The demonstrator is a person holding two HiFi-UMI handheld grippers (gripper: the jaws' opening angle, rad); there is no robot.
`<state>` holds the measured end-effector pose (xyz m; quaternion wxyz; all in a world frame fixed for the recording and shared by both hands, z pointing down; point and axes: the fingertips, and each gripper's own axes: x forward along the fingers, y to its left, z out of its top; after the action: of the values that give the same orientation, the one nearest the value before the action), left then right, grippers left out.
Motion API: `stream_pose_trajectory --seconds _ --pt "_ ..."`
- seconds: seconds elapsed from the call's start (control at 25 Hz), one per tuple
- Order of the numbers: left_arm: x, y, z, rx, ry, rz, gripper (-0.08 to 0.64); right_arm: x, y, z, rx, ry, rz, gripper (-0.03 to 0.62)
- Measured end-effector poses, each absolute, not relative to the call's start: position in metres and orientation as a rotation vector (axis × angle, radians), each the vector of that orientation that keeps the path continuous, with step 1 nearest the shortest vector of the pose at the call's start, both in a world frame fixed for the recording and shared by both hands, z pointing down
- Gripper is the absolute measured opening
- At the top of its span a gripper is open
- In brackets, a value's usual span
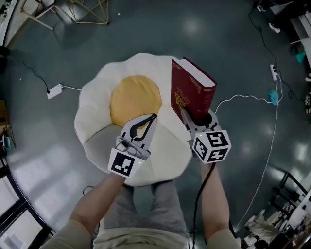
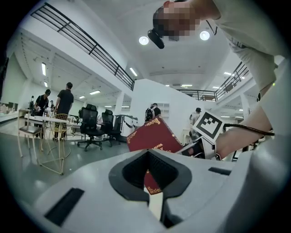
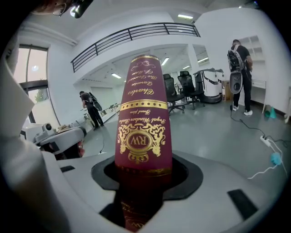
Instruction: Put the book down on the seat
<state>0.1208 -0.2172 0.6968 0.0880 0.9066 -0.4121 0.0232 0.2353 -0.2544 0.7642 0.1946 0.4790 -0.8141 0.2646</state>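
A thick dark red book (image 1: 192, 92) with gold print stands upright over the right side of the seat (image 1: 97, 112). The seat is a round fried-egg cushion, white with a yellow yolk (image 1: 135, 99). My right gripper (image 1: 193, 119) is shut on the book's lower end, and the spine fills the right gripper view (image 3: 143, 127) between the jaws. My left gripper (image 1: 151, 117) hovers over the middle of the seat just below the yolk, its fingertips together and nothing in them. The left gripper view shows the book (image 2: 150, 136) and the right gripper (image 2: 200, 145) beyond its jaws.
The seat lies on a glossy grey floor. A white power adapter (image 1: 55, 91) with a cable lies to the left, and a long white cable (image 1: 252, 99) runs on the right. A wire-frame chair (image 1: 87, 12) stands at the top. Office chairs (image 2: 91, 125) and people stand far off.
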Motion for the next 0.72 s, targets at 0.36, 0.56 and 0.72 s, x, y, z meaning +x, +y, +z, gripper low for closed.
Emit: stream_pose_trajectory --seconds 0.36,0.56,0.72 --pt "0.140 -0.226 0.831 2.622 -1.201 0.137 0.003 0.237 -0.262 0.919 1.230 -2.260 0.906 0.210" --pt "0.151 -0.232 0.887 2.602 -1.200 0.149 0.003 0.243 -0.261 0.984 1.176 -2.216 0.936 0.210" --pt "0.163 -0.237 0.914 2.602 -1.193 0.123 0.003 0.254 -0.264 1.024 1.164 -2.188 0.897 0.212"
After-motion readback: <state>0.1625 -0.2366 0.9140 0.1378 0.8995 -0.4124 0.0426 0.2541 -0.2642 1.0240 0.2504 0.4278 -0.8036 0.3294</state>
